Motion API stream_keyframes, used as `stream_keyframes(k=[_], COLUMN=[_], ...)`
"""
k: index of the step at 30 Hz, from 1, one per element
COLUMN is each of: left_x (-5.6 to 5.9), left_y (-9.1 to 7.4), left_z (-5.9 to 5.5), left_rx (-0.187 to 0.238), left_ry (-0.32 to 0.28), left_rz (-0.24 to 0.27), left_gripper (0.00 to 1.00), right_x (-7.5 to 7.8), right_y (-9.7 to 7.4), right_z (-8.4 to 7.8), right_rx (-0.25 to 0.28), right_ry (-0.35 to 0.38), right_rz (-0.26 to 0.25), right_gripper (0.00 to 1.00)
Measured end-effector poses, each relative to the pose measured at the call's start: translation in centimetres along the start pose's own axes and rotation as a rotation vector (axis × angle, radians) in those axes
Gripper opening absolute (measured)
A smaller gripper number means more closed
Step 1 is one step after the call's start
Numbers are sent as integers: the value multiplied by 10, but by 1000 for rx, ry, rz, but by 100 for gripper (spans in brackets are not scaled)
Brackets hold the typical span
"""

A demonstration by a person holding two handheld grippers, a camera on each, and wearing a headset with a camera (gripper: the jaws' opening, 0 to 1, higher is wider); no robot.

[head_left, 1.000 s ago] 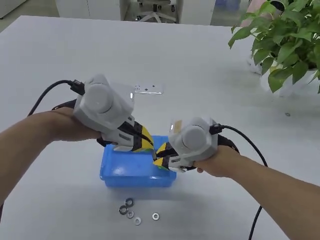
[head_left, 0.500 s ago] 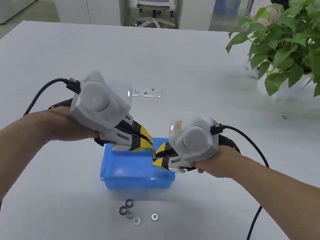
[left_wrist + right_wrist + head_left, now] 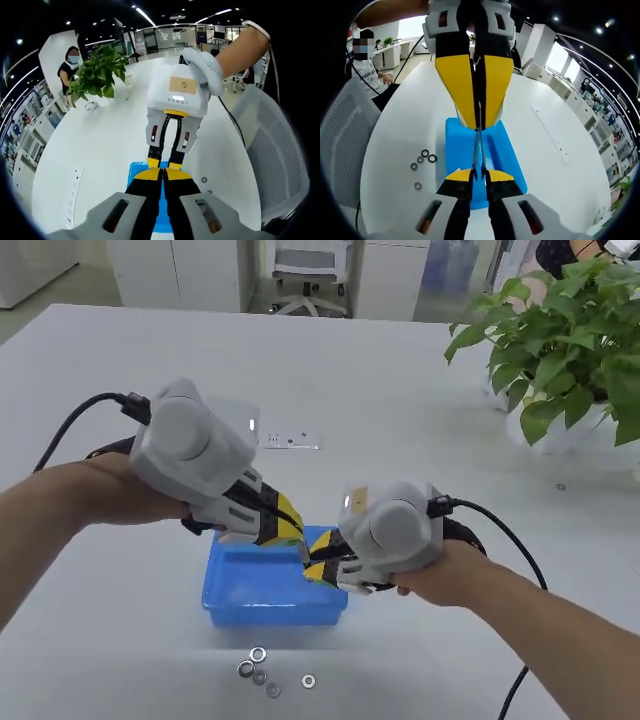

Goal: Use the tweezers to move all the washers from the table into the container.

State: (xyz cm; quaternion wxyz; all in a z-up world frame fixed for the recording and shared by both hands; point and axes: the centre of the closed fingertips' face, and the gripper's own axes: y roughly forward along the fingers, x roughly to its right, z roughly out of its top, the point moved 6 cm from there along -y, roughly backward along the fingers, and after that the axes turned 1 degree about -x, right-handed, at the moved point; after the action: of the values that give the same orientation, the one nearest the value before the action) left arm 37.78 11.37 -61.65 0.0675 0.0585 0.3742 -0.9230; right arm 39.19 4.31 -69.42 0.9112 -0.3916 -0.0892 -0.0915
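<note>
Now the left gripper (image 3: pixel 288 530) sits at 10 o'clock and the right gripper (image 3: pixel 320 568) at 3 o'clock of the blue container (image 3: pixel 250 592), their yellow tips meeting above it on the white table (image 3: pixel 420 430). From the right gripper view, the left jaws are closed tight on the thin tweezers (image 3: pixel 479 142), whose points reach between the right jaws. These stand narrow, but whether they pinch I cannot tell. Five washers (image 3: pixel 260 673) lie loose on the table at 6 o'clock of the container, near it.
</note>
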Motion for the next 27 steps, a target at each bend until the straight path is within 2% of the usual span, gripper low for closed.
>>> stream_keyframes(k=[12,27], left_x=[17,45], left_y=[-13,-4], left_z=[13,9], left_rx=[-3,-31], left_ry=[5,18], left_rz=[-12,-54], left_gripper=[5,5], right_x=[-17,-49], right_y=[-16,-19], right_z=[10,3], right_rx=[23,23], right_ry=[2,15], right_rz=[-15,-5], right_gripper=[12,12])
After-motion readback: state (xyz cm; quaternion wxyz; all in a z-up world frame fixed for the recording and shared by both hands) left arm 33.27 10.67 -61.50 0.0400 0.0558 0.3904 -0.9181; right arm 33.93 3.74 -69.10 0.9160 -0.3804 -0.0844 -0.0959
